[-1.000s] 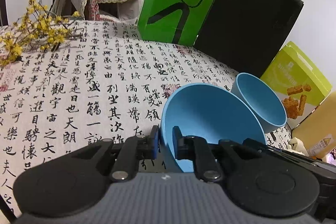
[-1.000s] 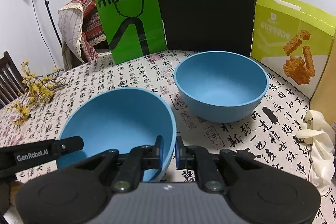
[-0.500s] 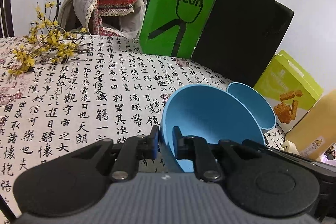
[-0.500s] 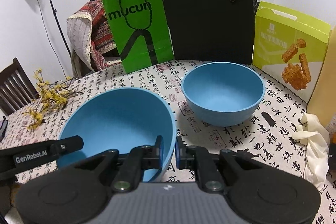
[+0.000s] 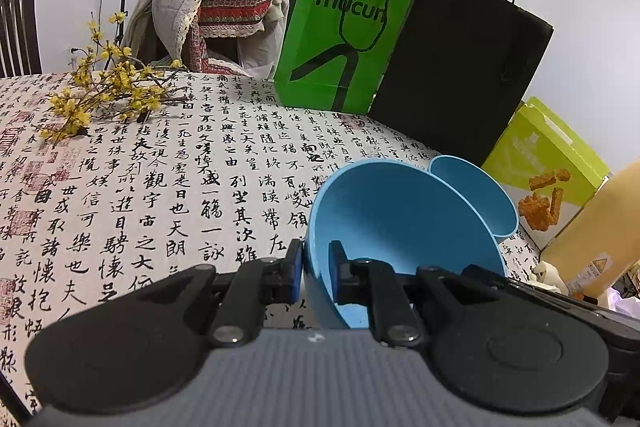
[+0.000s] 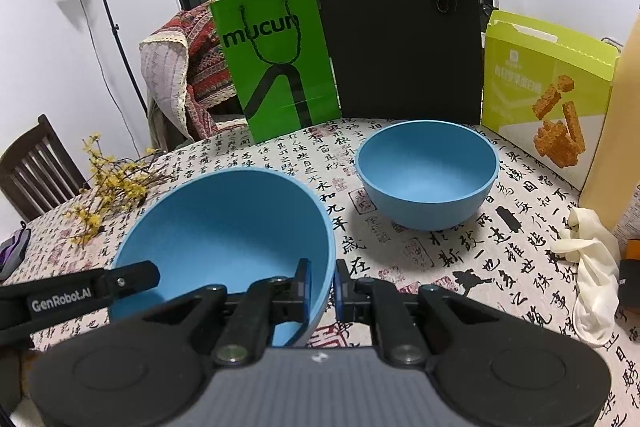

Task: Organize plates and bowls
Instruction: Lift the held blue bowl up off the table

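Both grippers' jaws pinch one blue bowl (image 6: pixel 224 227); readable: "mucun" bag (image 6: pixel 276 63), "GenRobot.AI".

Even indoor light, soft shadows, fisheye-warped, perhaps slightly soft.

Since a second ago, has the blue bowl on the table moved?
Cannot tell. The free bowl sits lower and looks smaller in the right wrist view, but the green bag shifted with it, so the camera moved.
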### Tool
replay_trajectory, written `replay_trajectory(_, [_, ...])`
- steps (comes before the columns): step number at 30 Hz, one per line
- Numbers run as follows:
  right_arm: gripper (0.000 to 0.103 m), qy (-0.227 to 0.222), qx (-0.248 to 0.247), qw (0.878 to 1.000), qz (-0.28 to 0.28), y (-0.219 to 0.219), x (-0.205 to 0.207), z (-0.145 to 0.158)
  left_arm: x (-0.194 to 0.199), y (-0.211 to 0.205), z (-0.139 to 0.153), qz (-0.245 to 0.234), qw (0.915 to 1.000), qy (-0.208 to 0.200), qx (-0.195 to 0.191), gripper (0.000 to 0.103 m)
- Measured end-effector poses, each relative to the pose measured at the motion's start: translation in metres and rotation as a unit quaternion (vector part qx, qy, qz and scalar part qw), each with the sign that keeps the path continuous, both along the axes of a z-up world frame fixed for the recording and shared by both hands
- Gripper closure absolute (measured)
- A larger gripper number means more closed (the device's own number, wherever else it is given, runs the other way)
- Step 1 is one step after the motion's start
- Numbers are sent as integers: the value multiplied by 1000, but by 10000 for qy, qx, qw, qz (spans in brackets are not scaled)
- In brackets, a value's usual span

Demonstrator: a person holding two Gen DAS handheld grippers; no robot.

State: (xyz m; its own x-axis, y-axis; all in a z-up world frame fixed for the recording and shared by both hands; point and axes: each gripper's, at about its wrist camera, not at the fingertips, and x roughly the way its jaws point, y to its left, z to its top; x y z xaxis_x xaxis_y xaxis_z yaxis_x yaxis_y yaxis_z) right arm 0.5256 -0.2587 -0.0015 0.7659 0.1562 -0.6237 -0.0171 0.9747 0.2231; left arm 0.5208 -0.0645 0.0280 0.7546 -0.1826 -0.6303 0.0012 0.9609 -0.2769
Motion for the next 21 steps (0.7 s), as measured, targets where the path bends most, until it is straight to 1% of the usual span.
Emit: replay_trajectory(21, [92,-169,79,9998,12,-5,-32,13,-38,-4,18,53,9998,-184,30,89])
